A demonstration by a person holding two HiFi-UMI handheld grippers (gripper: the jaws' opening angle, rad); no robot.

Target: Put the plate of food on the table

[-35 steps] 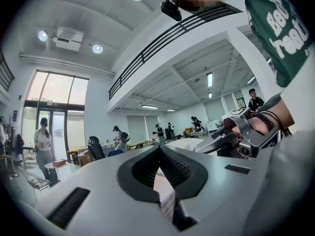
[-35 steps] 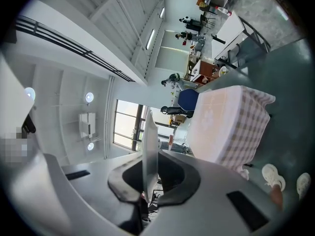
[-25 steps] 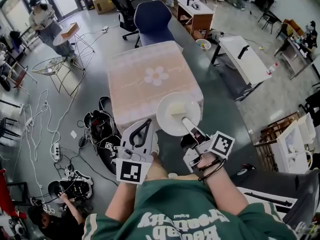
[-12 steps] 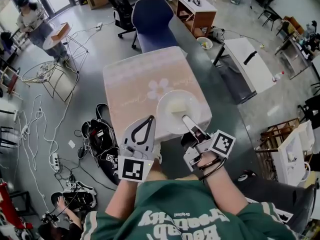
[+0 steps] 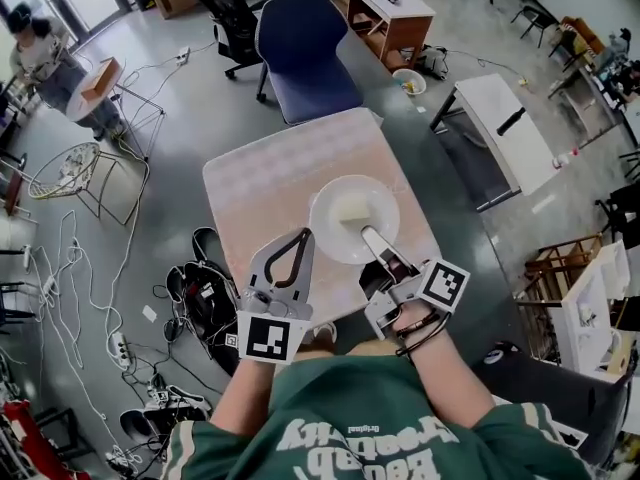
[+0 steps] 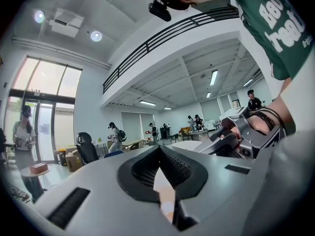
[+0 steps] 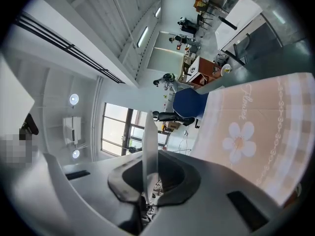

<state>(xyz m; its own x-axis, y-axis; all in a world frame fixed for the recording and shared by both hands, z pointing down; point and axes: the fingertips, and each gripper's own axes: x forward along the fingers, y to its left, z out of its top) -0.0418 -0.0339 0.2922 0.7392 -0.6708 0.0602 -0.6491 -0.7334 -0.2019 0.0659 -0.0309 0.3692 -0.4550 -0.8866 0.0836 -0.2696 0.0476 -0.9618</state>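
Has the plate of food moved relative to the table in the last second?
Yes. The plate of food has moved farther in over the table, away from the near edge it overhung earlier, held by the right hand-held gripper.

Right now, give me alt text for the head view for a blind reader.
Seen from above, the right gripper grips the rim of a white plate holding a pale block of food, over a pink-clothed table. The left gripper, jaws shut and empty, hovers beside it.

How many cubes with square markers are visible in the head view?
2. The left cube sits on the left gripper, near the table's front edge; the right cube on the right gripper, which grips the plate's rim. None seems hidden.
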